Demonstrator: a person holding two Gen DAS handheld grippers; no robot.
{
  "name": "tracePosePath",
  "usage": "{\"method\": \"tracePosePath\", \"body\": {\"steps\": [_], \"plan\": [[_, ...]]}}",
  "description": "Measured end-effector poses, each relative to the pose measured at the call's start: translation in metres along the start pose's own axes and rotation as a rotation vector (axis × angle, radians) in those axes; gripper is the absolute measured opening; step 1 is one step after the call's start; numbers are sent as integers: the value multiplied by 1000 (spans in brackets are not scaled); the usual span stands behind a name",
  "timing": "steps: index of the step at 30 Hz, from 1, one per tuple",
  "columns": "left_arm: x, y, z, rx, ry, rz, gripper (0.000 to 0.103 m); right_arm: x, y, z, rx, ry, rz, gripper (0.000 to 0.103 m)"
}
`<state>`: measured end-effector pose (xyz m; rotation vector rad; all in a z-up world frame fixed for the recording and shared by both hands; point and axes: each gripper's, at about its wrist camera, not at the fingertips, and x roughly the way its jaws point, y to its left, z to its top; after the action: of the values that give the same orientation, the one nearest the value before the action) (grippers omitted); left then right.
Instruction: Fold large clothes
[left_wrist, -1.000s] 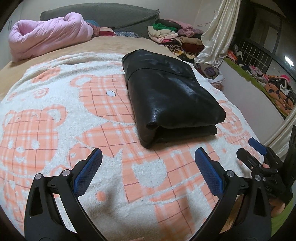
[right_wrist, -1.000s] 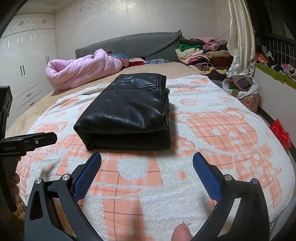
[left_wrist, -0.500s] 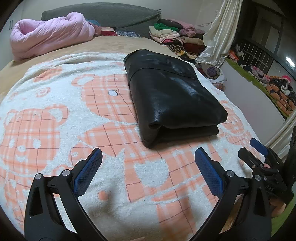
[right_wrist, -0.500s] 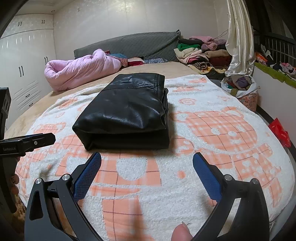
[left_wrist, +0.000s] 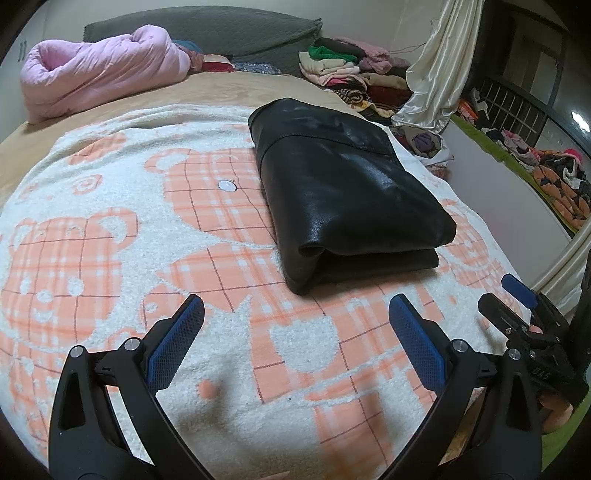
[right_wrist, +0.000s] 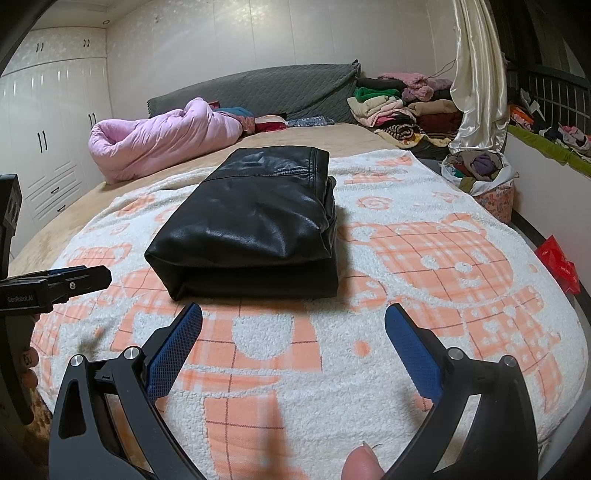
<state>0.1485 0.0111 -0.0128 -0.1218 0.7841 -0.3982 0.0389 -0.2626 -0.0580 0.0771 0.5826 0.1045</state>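
Note:
A black leather garment (left_wrist: 343, 192) lies folded into a thick rectangle on a white and orange bear-pattern blanket (left_wrist: 110, 236). It also shows in the right wrist view (right_wrist: 255, 229). My left gripper (left_wrist: 295, 317) is open and empty, a little short of the garment's near fold. My right gripper (right_wrist: 293, 321) is open and empty, just short of the garment's near edge. Each gripper shows at the edge of the other's view: the right one (left_wrist: 517, 306) at far right, the left one (right_wrist: 74, 277) at far left.
A rolled pink quilt (left_wrist: 96, 70) lies at the head of the bed by a grey headboard (right_wrist: 258, 88). A pile of folded clothes (right_wrist: 399, 107) and a cream curtain (right_wrist: 476, 74) stand at the back right. A bag of clothes (right_wrist: 480, 173) sits beside the bed. White wardrobes (right_wrist: 44, 136) line the left wall.
Both grippers have shifted only slightly; the garment sits a touch lower and nearer in the right wrist view. Nothing was taken hold of or let go.

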Motion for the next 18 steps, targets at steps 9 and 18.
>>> {"method": "tracePosePath", "body": {"steps": [9,18], "plan": [[0,0,0,2,1,4,94,-1,0,0,1,0,-1,99],[0,2,0,5,2,6,94,0,0,0,0,1,0,99]]}}
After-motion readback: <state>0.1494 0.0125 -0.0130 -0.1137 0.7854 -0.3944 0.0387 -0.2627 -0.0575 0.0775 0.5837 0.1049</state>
